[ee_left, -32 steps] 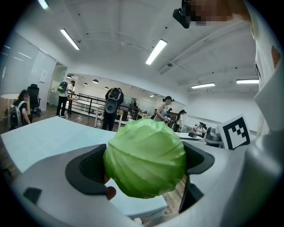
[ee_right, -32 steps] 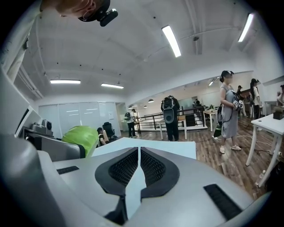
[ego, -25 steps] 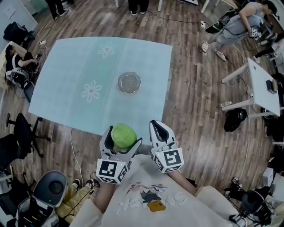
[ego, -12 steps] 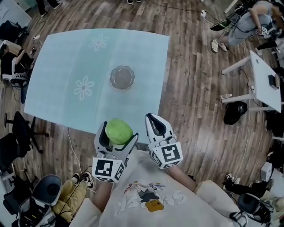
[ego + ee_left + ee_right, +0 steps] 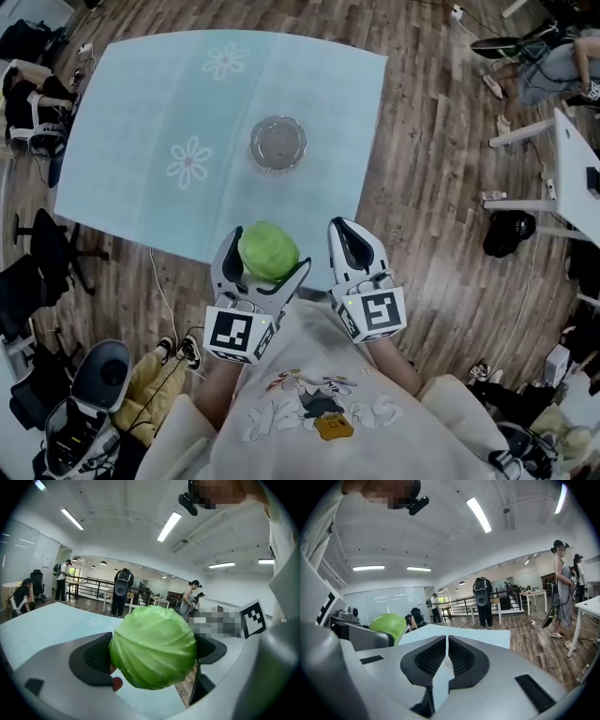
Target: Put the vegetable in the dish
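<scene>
We hold the left tongs [image 5: 263, 259] clamped on a round green cabbage [image 5: 268, 249], one jaw pressed to each side of it, over the near edge of the pale blue surface [image 5: 131, 112]. In the left gripper view the cabbage [image 5: 153, 652] fills the gap between the dark ribbed pads [image 5: 96, 656] and hangs in the air, clear of the surface. The right tongs [image 5: 345, 231] sit just beside it, at 3 o'clock from the cabbage, jaws drawn together with only a thin slit between their pads. The right gripper view shows the same closed jaws, with the cabbage [image 5: 388, 625] at 9 o'clock. The clear glass dish [image 5: 277, 143] stands on the surface at 12 o'clock from the cabbage, well apart from both tongs, toward the right half of the cloth. Two white flower prints [image 5: 188, 160] mark the surface at 9 and 11 o'clock from the dish. Wooden floor [image 5: 441, 187] surrounds the surface, and a black office chair [image 5: 42, 253] stands off its 8 o'clock corner. Our printed white shirt [image 5: 309, 403] fills the bottom of the head view. In both gripper views several people [image 5: 122, 592] stand about the office beyond the far end of the surface.
</scene>
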`<state>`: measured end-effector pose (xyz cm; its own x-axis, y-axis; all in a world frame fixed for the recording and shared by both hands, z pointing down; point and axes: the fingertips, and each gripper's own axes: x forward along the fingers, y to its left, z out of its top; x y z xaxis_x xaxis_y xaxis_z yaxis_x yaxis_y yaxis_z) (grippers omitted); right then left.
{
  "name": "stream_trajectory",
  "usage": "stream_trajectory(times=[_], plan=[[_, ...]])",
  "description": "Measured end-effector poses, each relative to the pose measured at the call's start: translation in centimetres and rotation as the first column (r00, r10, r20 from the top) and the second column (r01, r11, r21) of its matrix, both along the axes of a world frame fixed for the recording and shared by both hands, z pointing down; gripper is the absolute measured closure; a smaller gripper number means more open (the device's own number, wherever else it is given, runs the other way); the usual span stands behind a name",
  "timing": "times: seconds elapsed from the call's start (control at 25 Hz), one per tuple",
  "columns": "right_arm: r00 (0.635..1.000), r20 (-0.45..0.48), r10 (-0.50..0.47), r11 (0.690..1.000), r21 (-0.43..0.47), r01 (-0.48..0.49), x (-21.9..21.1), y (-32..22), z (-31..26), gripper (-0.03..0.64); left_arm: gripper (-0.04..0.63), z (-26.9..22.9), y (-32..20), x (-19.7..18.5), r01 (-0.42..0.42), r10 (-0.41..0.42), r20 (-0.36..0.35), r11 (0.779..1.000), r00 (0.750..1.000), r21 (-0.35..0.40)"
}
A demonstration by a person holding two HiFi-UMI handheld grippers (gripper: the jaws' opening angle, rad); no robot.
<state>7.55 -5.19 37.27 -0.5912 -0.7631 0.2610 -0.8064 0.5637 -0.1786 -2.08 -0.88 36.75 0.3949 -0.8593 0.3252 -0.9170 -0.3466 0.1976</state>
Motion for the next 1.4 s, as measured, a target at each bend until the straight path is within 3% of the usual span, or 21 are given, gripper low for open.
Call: stream_trajectory(times=[0.44,0.76,0.92,1.4], plan=[[0.999,-0.041,-0.015,0.999,-0.050,0.012,-2.7,-4.0,3.0,0.583,0.064,2.8,-4.5,-2.5,-0.023,0.023,0.002,0.999,1.000,-0.044],[0.995,-0.081,-0.058,0.995,-0.082,0.052,-6.1,-6.7,6.0,0.583,0.064,5.2,-8.3,-4.0,-0.103,0.104,0.017,0.993,0.994,-0.052],[0.995,-0.082,-0.057,0.994,-0.101,0.048,-6.0,-8.0,7.1,0.583,0.064,6.4,-9.6,-3.6,-0.076,0.076,-0.005,0.990,0.997,-0.122],[0.995,-0.098,0.010,0.987,-0.157,-0.025,-4.5,-12.4,10.9,0.583,0.064,10.6,-13.6,-4.3,-0.098,0.100,0.006,0.983,0.995,-0.156]])
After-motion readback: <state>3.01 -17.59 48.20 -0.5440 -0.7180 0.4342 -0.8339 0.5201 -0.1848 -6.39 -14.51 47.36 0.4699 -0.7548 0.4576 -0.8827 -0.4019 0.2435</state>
